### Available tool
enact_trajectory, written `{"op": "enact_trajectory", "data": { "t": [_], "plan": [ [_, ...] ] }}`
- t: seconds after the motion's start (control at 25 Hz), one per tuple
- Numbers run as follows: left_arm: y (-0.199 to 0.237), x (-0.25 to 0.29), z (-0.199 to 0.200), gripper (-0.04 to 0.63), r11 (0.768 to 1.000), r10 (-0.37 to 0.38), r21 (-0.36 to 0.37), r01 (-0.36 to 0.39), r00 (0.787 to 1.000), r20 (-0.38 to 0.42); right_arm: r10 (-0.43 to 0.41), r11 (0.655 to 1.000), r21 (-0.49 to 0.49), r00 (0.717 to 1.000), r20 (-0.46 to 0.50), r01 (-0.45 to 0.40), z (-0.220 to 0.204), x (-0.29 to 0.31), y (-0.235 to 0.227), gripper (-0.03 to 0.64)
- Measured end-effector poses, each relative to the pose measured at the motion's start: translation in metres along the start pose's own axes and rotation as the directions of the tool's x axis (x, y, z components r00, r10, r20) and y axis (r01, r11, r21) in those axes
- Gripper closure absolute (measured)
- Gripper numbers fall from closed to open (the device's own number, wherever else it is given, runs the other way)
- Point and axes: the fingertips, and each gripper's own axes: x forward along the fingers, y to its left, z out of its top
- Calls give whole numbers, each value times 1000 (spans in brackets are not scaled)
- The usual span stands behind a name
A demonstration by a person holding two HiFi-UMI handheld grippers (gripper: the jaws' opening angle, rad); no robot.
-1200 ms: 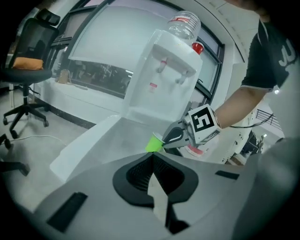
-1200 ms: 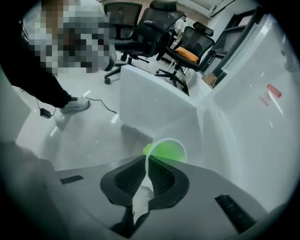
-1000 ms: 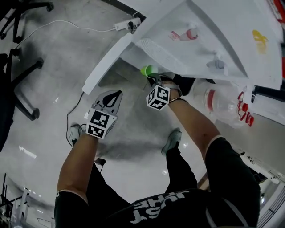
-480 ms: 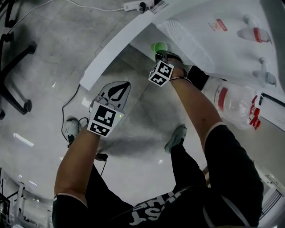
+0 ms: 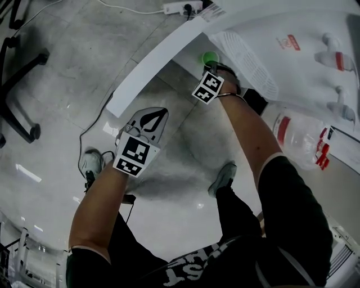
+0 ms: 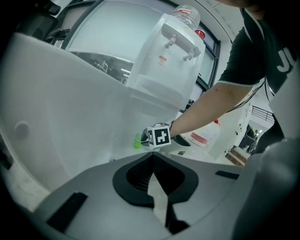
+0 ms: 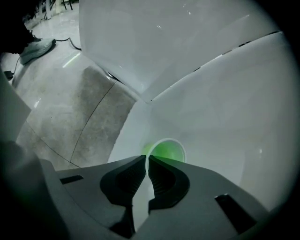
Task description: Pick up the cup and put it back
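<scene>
The place looks like an office or lab workspace, not a home. The floor is bare, polished grey concrete, and a power strip lies loose on it. The castor base of an office chair shows at the edge. A white water dispenser with taps stands near a big spare bottle. Large framed glass panels rise behind the dispenser.

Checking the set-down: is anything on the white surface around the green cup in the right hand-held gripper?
Nothing visible. The white surface around the green cup is bare; the right hand-held gripper pinches its rim.
</scene>
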Motion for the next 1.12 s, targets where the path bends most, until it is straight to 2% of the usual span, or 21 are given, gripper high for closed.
{"op": "enact_trajectory", "data": {
  "t": [0.44, 0.48, 0.56, 0.76, 0.96, 1.12],
  "plan": [
    [-7, 6, 7, 589, 1000, -12, -3, 12, 1000, 19, -10, 1000, 28, 1000, -4, 10, 0, 7, -5, 566],
    [-8, 7, 7, 589, 1000, -12, -4, 12, 1000, 19, -8, 999, 31, 1000, 0, 8, 0, 6, -4, 546],
    [-9, 8, 8, 589, 1000, -12, -6, 12, 1000, 22, -5, 999, 40, 1000, 8, 4, 1, 5, -4, 460],
    [-12, 7, 14, 589, 1000, -10, -9, 10, 999, 33, -12, 997, 80, 999, 32, 10, 4, -6, 0, 422],
    [-19, -1, 29, 589, 1000, 7, -26, -6, 999, 43, -26, 990, 142, 994, 107, 11, 16, -51, 2, 416],
    [-42, -21, 54, 589, 999, 23, -50, -20, 998, 53, 31, 969, 236, 981, 192, -77, 20, -121, 27, 417]
  ]
}}
